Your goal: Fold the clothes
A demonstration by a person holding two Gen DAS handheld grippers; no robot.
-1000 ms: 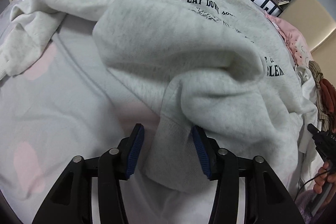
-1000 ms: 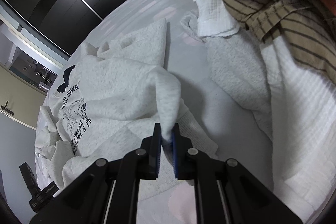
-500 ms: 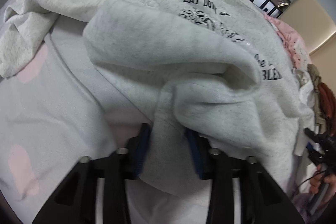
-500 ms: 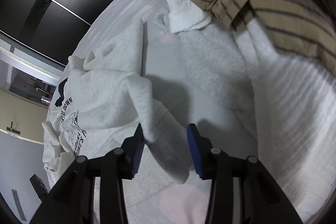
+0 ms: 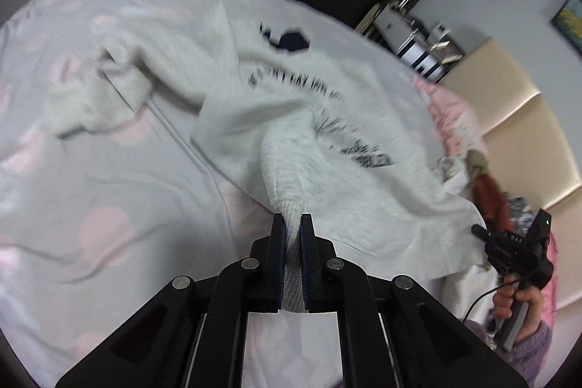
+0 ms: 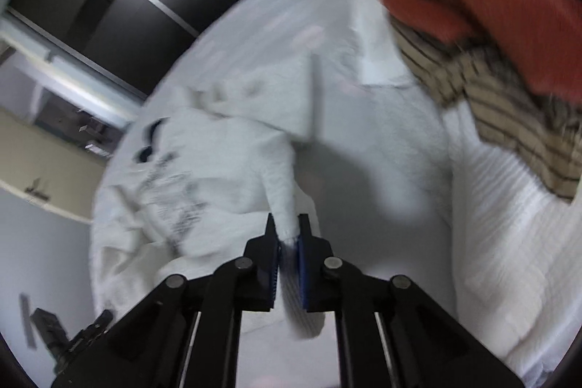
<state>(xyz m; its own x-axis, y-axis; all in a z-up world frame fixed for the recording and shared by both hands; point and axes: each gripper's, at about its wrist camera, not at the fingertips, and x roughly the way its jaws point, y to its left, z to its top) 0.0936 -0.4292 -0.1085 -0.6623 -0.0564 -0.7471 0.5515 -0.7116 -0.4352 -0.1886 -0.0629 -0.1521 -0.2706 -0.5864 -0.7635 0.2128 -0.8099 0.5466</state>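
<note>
Sweatshirt lies rumpled on the bed. My left gripper pinches its ribbed hem; my right gripper clamps another edge.

a bed with a pale pink-dotted sheet carries a light grey sweatshirt and heaped clothes.

There was one grey printed sweatshirt, two grippers, one rust-red garment, one striped garment and one pink cloth.
</note>
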